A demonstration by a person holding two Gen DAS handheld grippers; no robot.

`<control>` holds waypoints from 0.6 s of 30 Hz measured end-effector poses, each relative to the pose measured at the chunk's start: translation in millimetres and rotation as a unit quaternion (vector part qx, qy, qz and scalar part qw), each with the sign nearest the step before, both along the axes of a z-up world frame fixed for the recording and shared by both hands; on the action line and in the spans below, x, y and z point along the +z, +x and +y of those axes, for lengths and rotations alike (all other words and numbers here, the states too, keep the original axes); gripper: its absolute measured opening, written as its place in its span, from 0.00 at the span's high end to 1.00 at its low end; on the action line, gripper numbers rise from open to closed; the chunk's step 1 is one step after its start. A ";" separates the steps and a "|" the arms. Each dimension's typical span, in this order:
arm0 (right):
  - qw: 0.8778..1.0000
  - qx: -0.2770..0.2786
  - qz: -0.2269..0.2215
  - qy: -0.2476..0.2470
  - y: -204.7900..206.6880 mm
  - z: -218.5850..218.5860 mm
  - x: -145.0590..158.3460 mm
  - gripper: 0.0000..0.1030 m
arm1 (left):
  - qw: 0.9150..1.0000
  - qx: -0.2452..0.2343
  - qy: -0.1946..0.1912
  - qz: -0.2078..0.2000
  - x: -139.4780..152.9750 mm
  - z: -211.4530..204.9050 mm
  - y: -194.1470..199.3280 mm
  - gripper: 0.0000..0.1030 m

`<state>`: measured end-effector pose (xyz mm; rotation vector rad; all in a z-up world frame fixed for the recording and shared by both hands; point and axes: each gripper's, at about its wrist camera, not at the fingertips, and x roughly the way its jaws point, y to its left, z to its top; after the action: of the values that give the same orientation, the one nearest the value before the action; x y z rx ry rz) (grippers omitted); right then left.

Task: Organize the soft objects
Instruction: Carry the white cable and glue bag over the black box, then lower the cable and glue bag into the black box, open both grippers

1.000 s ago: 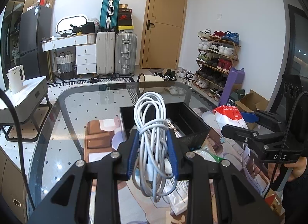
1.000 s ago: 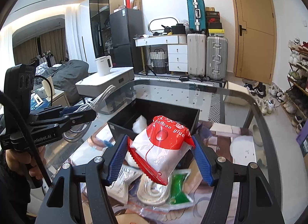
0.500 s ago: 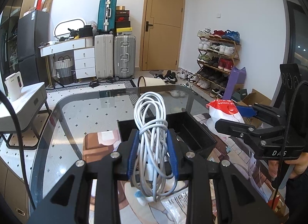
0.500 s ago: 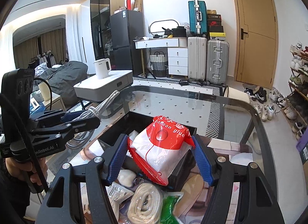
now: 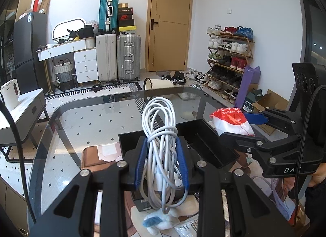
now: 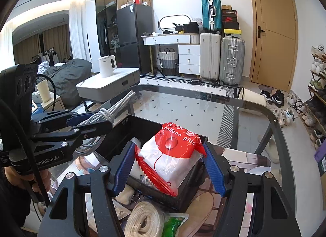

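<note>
My left gripper (image 5: 162, 161) is shut on a coiled white cable (image 5: 160, 135), which stands up between the blue pads; the same gripper (image 6: 95, 120) and cable (image 6: 110, 110) show at the left of the right wrist view. My right gripper (image 6: 170, 161) is shut on a red and white "balloon glue" bag (image 6: 171, 155), held just above the near end of an open black box (image 6: 142, 120). In the left wrist view the box (image 5: 203, 141) lies just ahead of the cable, with the bag (image 5: 232, 120) and the right gripper (image 5: 234, 129) over its right end.
Under the grippers on the glass table (image 5: 91, 118) lie a white rope coil (image 6: 142, 222), a green packet (image 6: 173, 224), a white plush toy with a blue patch (image 5: 161, 220) and flat packets. A hand (image 6: 24, 178) holds the left gripper's handle. Suitcases, a shoe rack and a side table stand beyond.
Both grippers have moved forward toward the black box, which now sits closer and lower in both views. The bag has come over the box's near end. Both grips are unchanged.
</note>
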<state>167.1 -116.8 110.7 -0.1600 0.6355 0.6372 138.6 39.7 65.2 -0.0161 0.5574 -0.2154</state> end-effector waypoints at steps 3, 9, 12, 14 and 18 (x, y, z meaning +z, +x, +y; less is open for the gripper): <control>1.000 0.002 0.006 -0.005 6.4 6.6 -6.3 0.34 | 1.000 -0.003 0.004 0.005 -4.5 -1.5 6.8 0.73; 1.000 0.007 0.014 -0.012 16.9 16.9 -15.0 0.34 | 1.000 -0.010 0.009 0.016 -12.0 -4.6 18.4 0.73; 1.000 0.009 0.018 -0.018 23.4 18.9 -20.2 0.34 | 1.000 -0.017 0.013 0.018 -15.1 -6.7 22.0 0.73; 1.000 0.011 0.022 -0.020 27.6 20.9 -23.0 0.34 | 0.999 -0.021 0.014 0.020 -15.4 -7.8 25.3 0.73; 0.999 0.013 0.025 -0.024 33.4 23.2 -28.5 0.34 | 0.999 -0.028 0.017 0.018 -15.1 -11.7 30.1 0.73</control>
<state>200.5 -93.6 82.2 -0.1974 0.6979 0.6540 168.7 28.1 50.1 0.0299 0.5970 -0.2611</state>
